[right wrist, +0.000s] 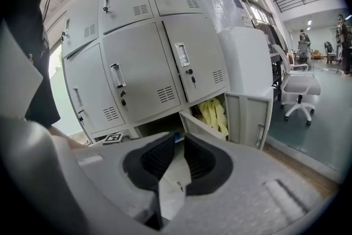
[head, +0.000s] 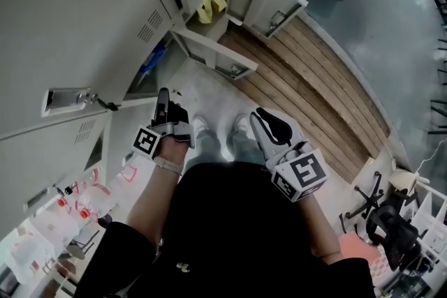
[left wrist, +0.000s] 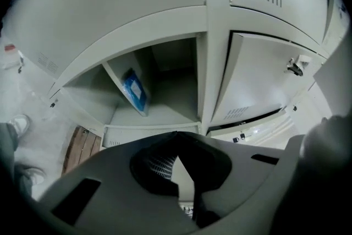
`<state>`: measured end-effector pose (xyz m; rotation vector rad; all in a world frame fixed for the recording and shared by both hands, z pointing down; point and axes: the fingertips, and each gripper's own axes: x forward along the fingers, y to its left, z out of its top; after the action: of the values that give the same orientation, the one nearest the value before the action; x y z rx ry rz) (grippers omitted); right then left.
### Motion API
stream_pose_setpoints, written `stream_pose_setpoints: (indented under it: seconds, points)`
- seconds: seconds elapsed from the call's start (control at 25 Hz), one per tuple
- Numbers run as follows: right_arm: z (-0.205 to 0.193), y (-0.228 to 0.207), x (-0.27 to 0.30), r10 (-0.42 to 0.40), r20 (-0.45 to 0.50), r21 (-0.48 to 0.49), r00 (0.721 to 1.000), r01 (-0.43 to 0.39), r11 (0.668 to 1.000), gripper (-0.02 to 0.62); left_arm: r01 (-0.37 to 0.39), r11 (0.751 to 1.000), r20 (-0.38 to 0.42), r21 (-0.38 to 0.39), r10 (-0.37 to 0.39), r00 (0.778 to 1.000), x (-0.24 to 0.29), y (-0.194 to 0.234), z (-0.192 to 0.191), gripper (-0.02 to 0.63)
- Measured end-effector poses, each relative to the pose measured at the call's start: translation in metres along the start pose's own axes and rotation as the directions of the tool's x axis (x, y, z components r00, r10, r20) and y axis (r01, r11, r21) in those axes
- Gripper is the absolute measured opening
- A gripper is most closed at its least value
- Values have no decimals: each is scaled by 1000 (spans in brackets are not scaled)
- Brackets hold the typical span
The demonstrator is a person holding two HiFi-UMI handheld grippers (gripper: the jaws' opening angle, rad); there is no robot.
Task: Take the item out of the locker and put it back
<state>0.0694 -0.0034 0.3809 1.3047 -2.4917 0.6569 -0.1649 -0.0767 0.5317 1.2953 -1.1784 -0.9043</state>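
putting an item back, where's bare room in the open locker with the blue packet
Free: the locker floor between the blue packet, leaning at one side, and the post opposite. Crowded: the next open locker, where a yellow bundle takes the visible space.

My left gripper [head: 165,98] is in front of the open lower compartment [left wrist: 173,63], with the packet [left wrist: 135,91] inside against one wall. My right gripper [head: 264,121] is beside it. Further right, a cloth [right wrist: 212,113] lies in another open compartment [right wrist: 247,118].
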Motion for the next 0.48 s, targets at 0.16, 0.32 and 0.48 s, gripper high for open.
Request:
stream_pose_setpoints:
  seconds: [0.16,0.32,0.48]
  points:
    - [7,2,2,20,18,-11,1000,-20,1000,49,45,998,-140,34,-40,989,-12,-30,-25,12]
    - [16,4,4,42,42,-15,998,-41,999,49,92,991,-282,95,-62,957,-28,-59,-51,12]
    - [25,5,5,59,66,-17,996,-58,998,49,155,965,-371,210,-68,926,-38,-86,-63,12]
